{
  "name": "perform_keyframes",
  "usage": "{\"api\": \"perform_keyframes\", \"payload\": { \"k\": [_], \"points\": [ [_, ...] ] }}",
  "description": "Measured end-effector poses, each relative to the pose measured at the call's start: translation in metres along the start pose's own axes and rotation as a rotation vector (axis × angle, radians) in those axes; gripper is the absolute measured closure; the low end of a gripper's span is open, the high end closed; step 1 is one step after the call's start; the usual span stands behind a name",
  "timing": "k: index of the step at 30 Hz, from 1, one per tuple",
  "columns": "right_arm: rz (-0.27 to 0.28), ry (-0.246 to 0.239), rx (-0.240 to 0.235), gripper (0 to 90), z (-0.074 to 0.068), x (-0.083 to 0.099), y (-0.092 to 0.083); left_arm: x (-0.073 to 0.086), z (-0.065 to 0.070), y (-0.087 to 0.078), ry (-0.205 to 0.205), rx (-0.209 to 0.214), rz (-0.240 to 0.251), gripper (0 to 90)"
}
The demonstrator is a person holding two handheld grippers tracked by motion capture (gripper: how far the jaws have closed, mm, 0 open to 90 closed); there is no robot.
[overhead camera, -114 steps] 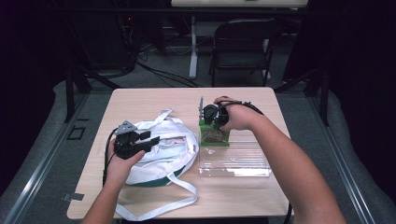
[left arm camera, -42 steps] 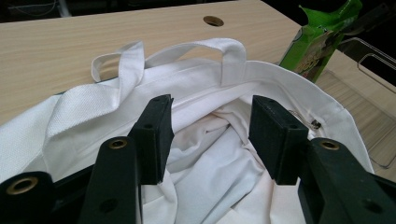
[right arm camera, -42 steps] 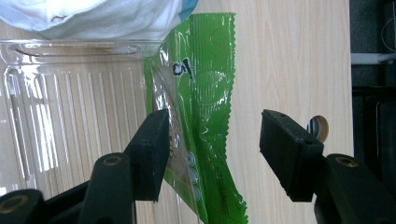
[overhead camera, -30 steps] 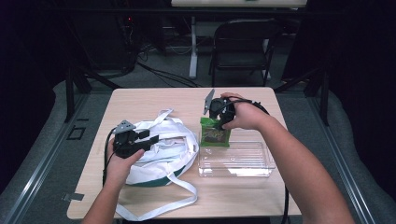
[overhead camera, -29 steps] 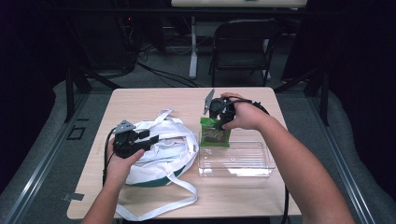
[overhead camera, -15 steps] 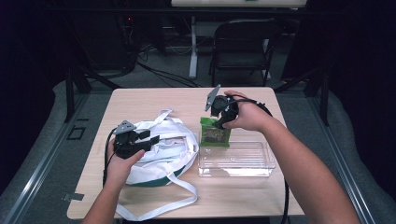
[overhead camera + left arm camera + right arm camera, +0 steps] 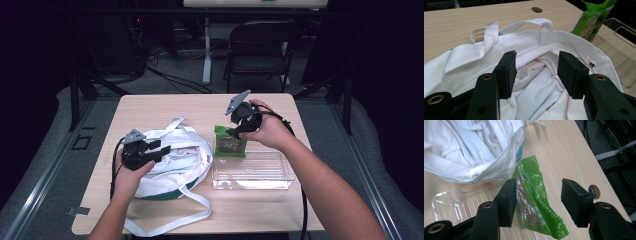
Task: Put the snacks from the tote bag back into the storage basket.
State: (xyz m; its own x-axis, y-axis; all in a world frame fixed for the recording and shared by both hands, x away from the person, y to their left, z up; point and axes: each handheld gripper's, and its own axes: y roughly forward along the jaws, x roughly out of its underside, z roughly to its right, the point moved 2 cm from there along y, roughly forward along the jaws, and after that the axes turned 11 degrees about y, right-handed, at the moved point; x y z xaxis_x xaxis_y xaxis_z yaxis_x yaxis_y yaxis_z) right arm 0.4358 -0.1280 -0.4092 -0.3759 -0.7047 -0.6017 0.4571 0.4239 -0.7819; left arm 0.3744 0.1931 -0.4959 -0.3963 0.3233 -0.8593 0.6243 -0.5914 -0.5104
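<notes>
At centre frame in the high view, the right tool hovers just above a green packet with its jaws spread and holding nothing. The packet lies at the far edge of a clear tray, just right of a white bag. At left of frame the left tool, jaws also spread and empty, rests over the bag's open mouth.

The step in hand looks like picking up the packet, perhaps to go in the bag. To do it well, I would straddle the crimped edge, pinch the film firmly, and lift clear of the tray wall. The packet's print is too blurred to read; the bench bears no writing.
</notes>
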Motion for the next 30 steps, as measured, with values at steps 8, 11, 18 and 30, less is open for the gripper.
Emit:
{"api": "perform_keyframes", "payload": {
  "k": [8,11,18,30],
  "points": [
    [0.078,0.121,-0.021,52.5,-0.007,0.011,-0.005,0.001,0.000,0.000,-0.002,0.000,-0.003,49.3],
    [0.112,0.159,-0.028,52.4,-0.011,0.016,-0.010,0.000,-0.001,-0.001,-0.003,0.000,0.004,49.3],
    [0.195,0.239,-0.043,52.1,-0.018,0.029,-0.017,0.000,-0.001,-0.001,0.002,-0.002,0.003,49.3],
    [0.274,0.303,-0.047,50.3,-0.033,0.064,-0.028,0.000,-0.001,-0.003,-0.003,-0.005,0.007,49.3]
  ]
}}
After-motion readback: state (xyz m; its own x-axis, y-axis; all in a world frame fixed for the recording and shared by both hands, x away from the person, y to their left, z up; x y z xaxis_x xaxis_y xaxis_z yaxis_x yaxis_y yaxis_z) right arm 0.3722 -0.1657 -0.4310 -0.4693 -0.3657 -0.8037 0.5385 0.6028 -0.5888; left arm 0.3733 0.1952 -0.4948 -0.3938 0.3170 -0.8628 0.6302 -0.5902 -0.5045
